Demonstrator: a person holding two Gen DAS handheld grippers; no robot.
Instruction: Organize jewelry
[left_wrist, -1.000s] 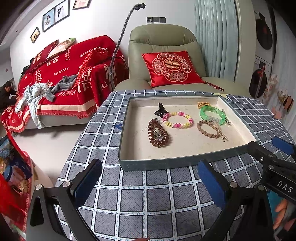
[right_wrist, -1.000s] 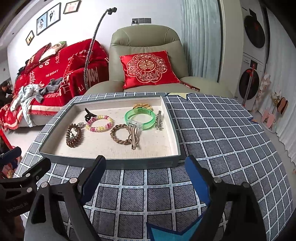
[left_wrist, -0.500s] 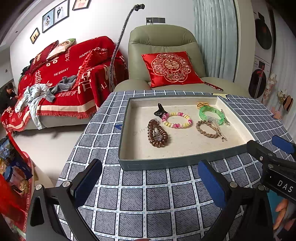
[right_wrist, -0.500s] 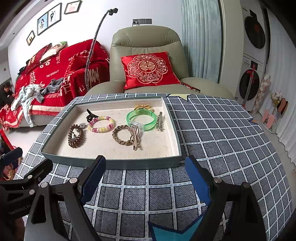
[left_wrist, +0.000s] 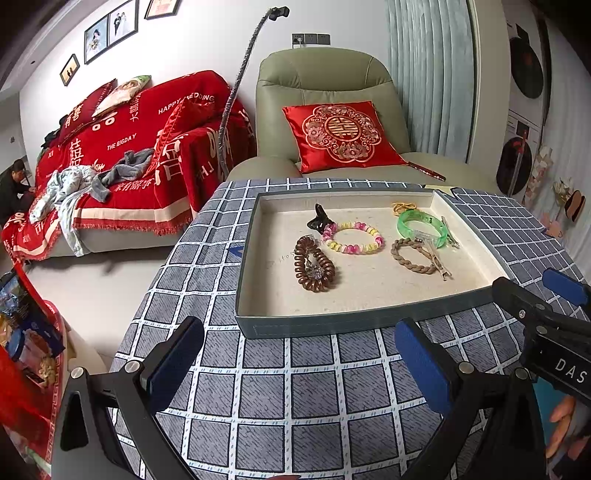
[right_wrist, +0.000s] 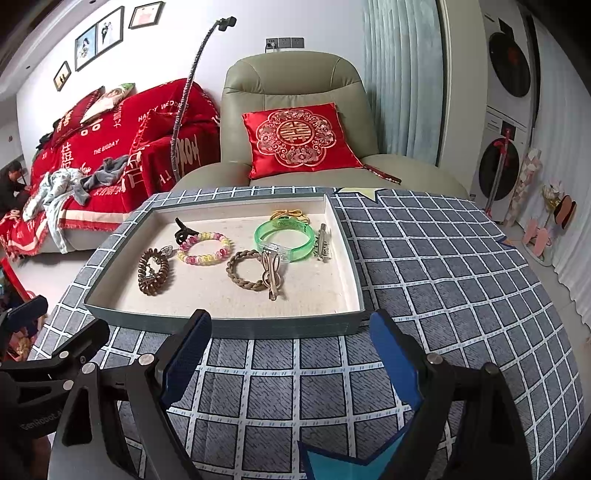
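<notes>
Claws (right_wrist: 286, 354) gape, blue-padded, before a felt-lined rectangular tray (right_wrist: 221, 325).

Glossy translucent green plastic bangle (right_wrist: 283, 236) on matt, rough-lined tray (right_wrist: 221, 325).

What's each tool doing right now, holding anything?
Left tool: open, holding nothing, over the checked tablecloth short of the tray.
Right tool: open, holding nothing, also short of the tray.

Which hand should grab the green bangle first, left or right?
Probably the right. The green bangle lies at the tray's right end, nearer the right gripper, which is open and empty. The left gripper, also open, faces the brown coil band.
</notes>
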